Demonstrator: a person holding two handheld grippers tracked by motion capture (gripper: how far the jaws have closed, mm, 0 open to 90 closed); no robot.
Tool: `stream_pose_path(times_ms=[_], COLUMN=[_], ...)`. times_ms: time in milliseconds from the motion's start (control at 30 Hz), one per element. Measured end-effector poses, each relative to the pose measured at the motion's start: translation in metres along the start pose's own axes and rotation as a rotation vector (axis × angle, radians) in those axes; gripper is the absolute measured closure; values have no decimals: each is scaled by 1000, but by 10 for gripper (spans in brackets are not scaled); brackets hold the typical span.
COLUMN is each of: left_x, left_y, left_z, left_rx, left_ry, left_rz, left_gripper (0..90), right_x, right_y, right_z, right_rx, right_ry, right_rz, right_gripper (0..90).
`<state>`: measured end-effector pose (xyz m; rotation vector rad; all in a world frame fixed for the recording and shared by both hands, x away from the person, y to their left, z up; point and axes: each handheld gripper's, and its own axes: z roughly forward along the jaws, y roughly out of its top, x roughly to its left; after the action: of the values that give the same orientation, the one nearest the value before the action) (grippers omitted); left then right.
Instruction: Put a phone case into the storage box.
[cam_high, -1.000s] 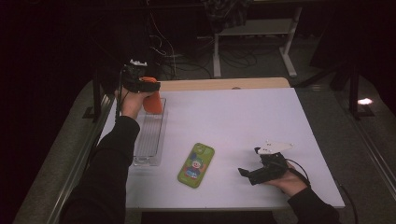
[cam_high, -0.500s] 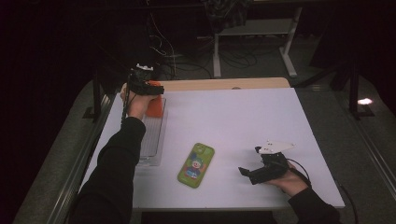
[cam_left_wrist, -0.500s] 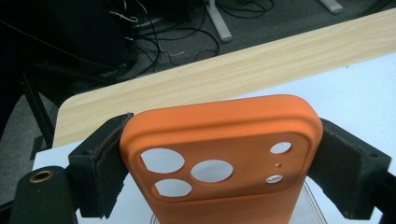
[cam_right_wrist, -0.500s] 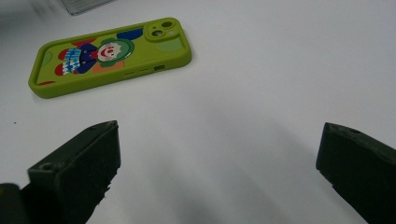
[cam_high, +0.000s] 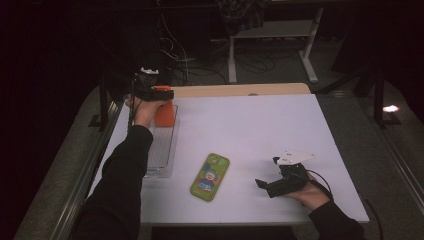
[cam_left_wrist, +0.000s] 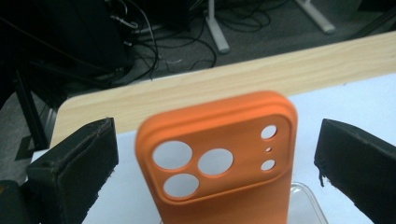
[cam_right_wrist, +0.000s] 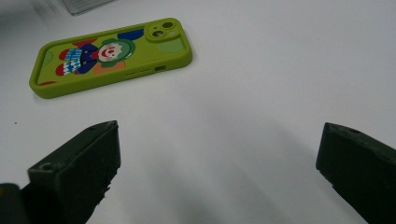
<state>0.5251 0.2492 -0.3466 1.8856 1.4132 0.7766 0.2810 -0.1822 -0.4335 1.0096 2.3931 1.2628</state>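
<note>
Since the earlier frames, left gripper (cam_high: 162, 93) has drawn slightly back from the orange case (cam_high: 164, 113), its jaws having just been opening; right gripper (cam_high: 272, 186) and green case (cam_high: 210, 176) are unchanged.

High view: white table (cam_high: 250, 135). Clear tray (cam_high: 162, 150) lies along the table's 9 o'clock edge. Orange case stands upright at the tray's 12 o'clock end, the left gripper just above and beside it, held by the left hand (cam_high: 142, 111). Green case, printed with a clown figure, lies flat near table centre, toward 6 o'clock, apart from the tray. Right gripper rests low at 4 o'clock, held by the right hand (cam_high: 307, 192), grey plate on top, jaws pointing toward the green case but well apart from it. Wooden strip (cam_high: 240, 90) runs along the table's 12 o'clock edge.

Left gripper view: jaws spread wide, at 8 and 4 o'clock. Orange case (cam_left_wrist: 219, 158) stands between them, touching neither, camera cut-outs facing the lens. Tray rim (cam_left_wrist: 306, 198) shows at 5 o'clock. Wooden strip (cam_left_wrist: 187, 93) and floor cables (cam_left_wrist: 154, 37) lie beyond, toward 12 o'clock.

Right gripper view: jaws spread wide, nothing between them, bare table (cam_right_wrist: 243, 116) below. Green case (cam_right_wrist: 109, 56) lies at 11 o'clock, lens corner toward 1 o'clock. Tray corner (cam_right_wrist: 86, 5) sits at the 12 o'clock edge.
</note>
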Motion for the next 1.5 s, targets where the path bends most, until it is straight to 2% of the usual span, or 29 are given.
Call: stream_pose_path(times_ms=[100, 233, 433, 633, 767, 900, 1067, 1100, 1167, 1200, 1233, 1367, 1500], left_x=[3, 5, 1, -7, -19, -32, -47, -51, -56, -59, -61, -74, -86], left_y=[2, 4, 1, -9, -15, -22, -33, -35, -39, -40, -42, -50, -61], left_z=[-10, -26, -49, -68, -77, -89, -98, -99, -102, -103, -105, -112, -114], left_rx=[-14, -21, -18, -26, -26, -40, -32, -31, -32, -33, -33, -42, -27], left_ry=[-26, -85, -177, -272, -352, -411, -466, -479, -488, -499, -506, -547, -579], left_rz=[15, 37, 100, 136, 157, 178, 219, 206, 222, 214, 231, 218, 233], left_gripper=[0, 0, 0, 0, 0, 0, 0, 0, 0, 0, 0, 30, 66], right_x=[0, 0, -1, -2, -2, -1, -1, -1, -1, -1, -2, -2, -1], right_y=[0, 0, 0, 0, 1, 1, 2, 2, 2, 2, 1, 3, 4], right_z=[0, 0, 0, 0, -1, -1, -1, -1, -1, -2, -2, -2, -2], right_rx=[-2, 0, 7, -2, -1, -1, -5, -5, 1, 0, -5, -10, -12], right_ry=[1, -1, 1, -2, -5, -3, -2, -4, -2, -3, -4, -2, 1], right_rz=[-1, -1, 8, 7, 0, 8, 1, 1, 13, 11, 5, 6, 7], right_gripper=[0, 0, 0, 0, 0, 0, 0, 0, 0, 0, 0, 0, 0])
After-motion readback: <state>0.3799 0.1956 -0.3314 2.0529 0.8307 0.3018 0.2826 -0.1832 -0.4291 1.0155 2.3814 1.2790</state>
